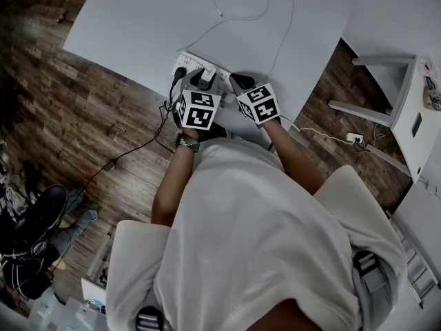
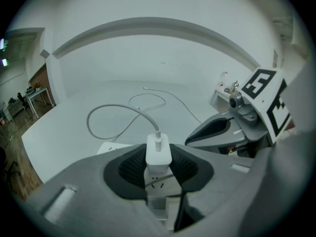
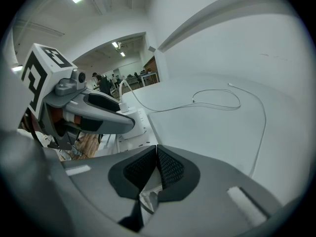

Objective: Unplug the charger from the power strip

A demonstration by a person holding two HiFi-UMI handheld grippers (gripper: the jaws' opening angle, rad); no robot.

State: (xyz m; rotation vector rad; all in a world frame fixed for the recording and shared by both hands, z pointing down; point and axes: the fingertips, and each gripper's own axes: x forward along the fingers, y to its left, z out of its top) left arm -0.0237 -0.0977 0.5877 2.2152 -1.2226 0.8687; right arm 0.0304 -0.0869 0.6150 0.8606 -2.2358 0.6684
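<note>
White charger [image 2: 158, 154] stands upright, long axis vertical.

The power strip [image 1: 185, 62] lies at the table's [image 1: 138, 19] near edge. The charger [image 2: 158, 154] stands on the power strip, between the left gripper's [image 1: 200, 82] jaws. Its cable [image 1: 241, 5] loops on the table behind the power strip. The right gripper [image 1: 238, 83] sits at the power strip's right end.

White charger [image 2: 158, 158], cable [image 2: 113, 107] and strip [image 1: 193, 60] on a pale grey table [image 1: 138, 19]; black plug [image 1: 180, 72]. Left gripper [image 2: 158, 152] and right gripper [image 3: 156, 151] grey, black cross-hatched pads [image 2: 131, 169], black-and-white markers. Dark brown plank floor [image 1: 83, 109].
</note>
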